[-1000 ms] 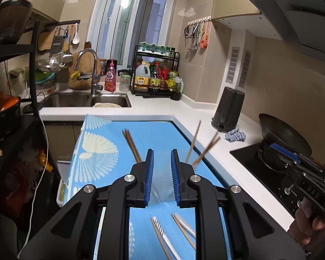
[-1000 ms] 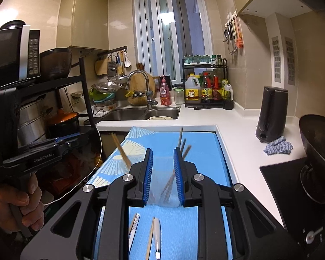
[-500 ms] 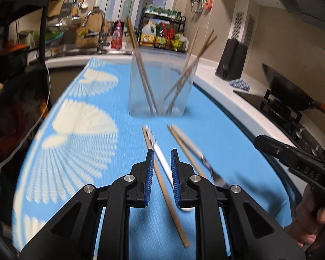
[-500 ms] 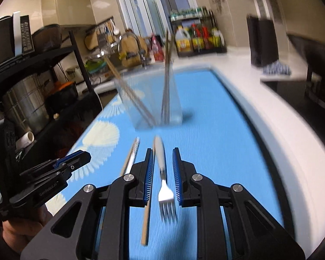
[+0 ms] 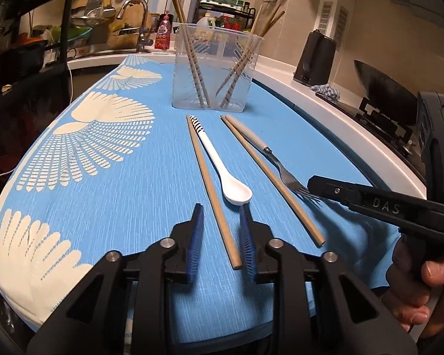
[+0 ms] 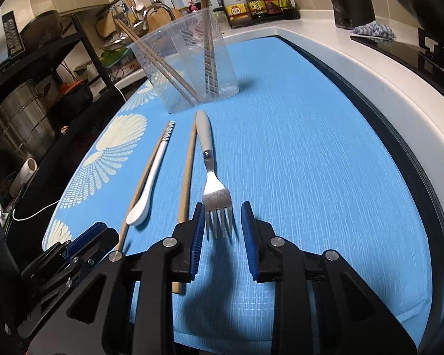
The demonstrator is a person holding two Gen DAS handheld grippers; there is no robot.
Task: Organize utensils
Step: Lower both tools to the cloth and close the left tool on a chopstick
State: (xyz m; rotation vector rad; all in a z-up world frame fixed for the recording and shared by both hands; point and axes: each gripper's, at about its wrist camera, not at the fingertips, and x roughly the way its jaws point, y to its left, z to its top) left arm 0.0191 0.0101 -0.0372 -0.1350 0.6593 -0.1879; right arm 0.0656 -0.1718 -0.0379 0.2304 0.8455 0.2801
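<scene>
A blue cloth [image 5: 127,177] printed with cream fans covers the counter, and everything of the task sits on it. At its far end stands a clear plastic container [image 5: 213,71] with several wooden chopsticks [image 5: 192,50] leaning inside – some to the left wall, some to the right. Nearer, four utensils lie side by side, all running lengthwise toward the container: a loose chopstick [image 5: 211,189] on the left, a white spoon [image 5: 222,165] with a striped handle end just beside it, a second chopstick [image 5: 273,177], and a fork [image 6: 211,174] with a pale handle, its tines toward the cameras. The left gripper [image 5: 222,222] hangs low over the cloth with its blue pads parted; its jaws have just been opening, and the near end of the left chopstick lies between them, not pressed by either pad. The right gripper [image 6: 223,222] is likewise parted, its jaws just opened wider – the fork's tines sit between the pads, untouched. In the left view the right gripper's finger reaches over the fork tines, held by a hand [image 5: 414,290] at the lower right.
</scene>
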